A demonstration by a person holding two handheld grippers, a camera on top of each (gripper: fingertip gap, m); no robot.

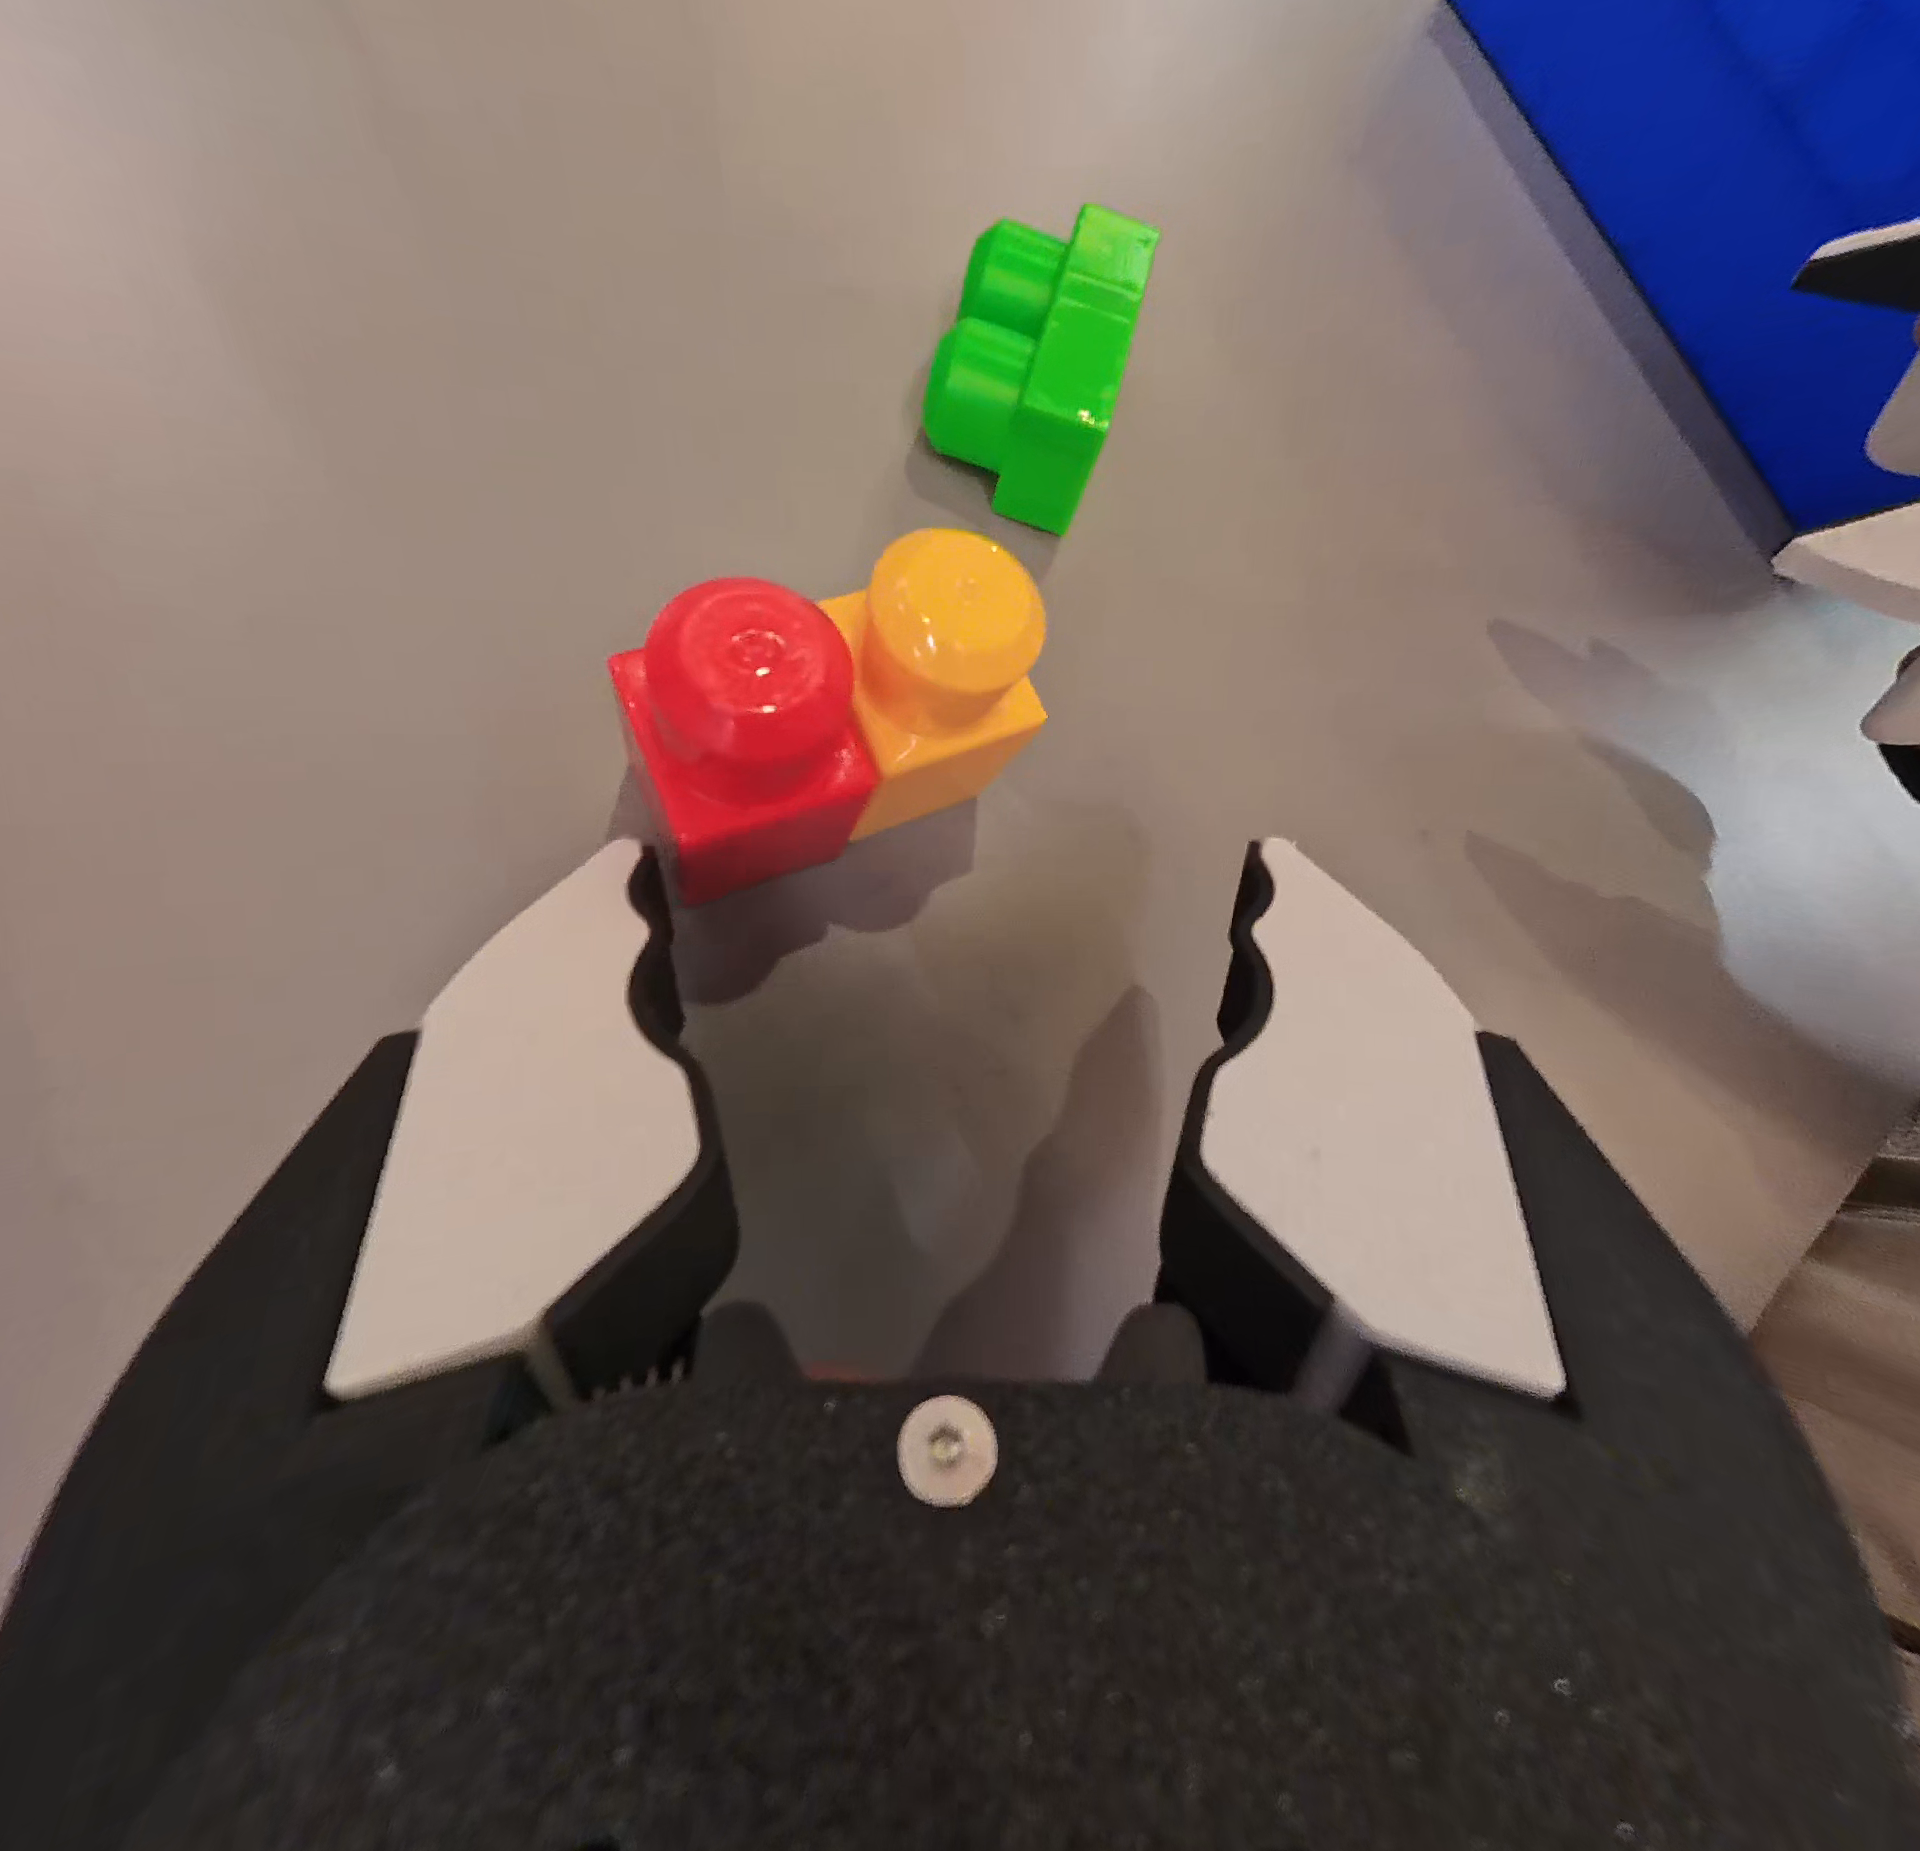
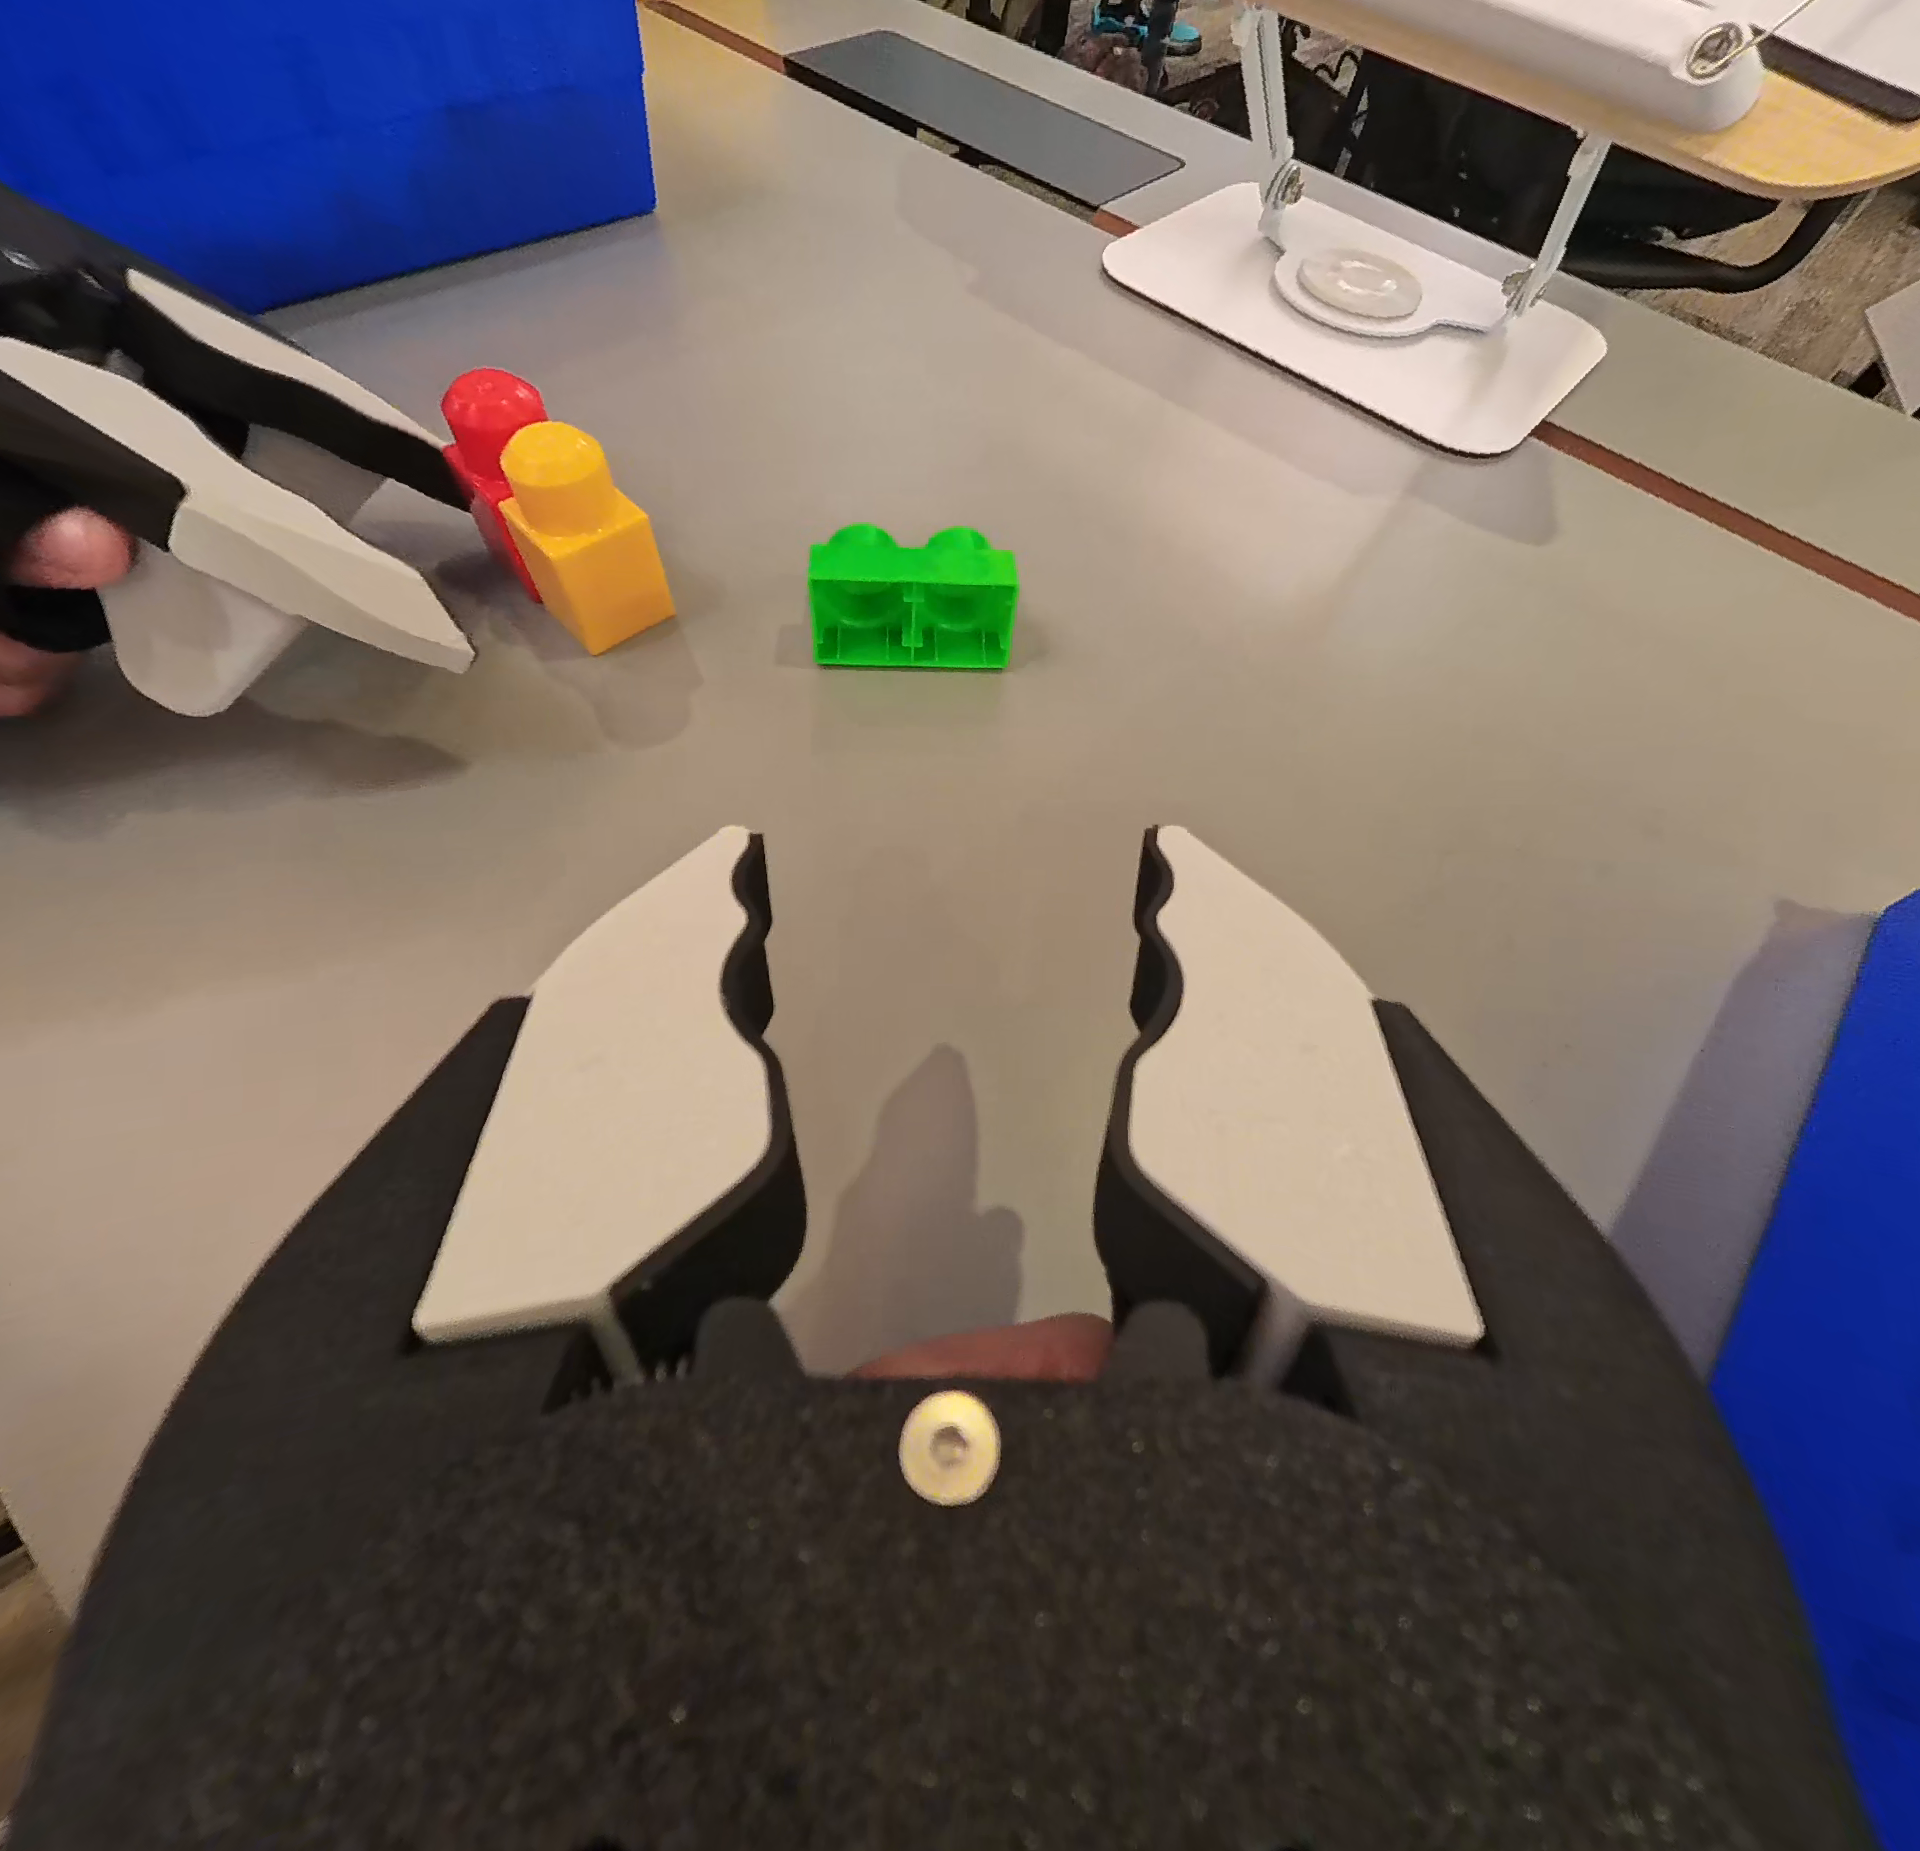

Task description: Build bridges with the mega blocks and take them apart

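Left wrist view: left gripper (image 1: pixel 940 851) fingers apart, empty, red block (image 1: pixel 743 752) at 11 o'clock touching yellow block (image 1: pixel 951 689). Green block (image 1: pixel 1039 367) on its side at 12, apart. Right gripper (image 2: pixel 951 835) fingers apart, empty, above grey tabletop (image 2: pixel 1299 679).

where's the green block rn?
Green block lies on its side on the table, mid right wrist view, right of the yellow block, apart from it.

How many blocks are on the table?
3. The red block and the yellow block stand upright, touching, by the left gripper. The green block lies tipped on its side, apart from them. More may be hidden in the blue bins.
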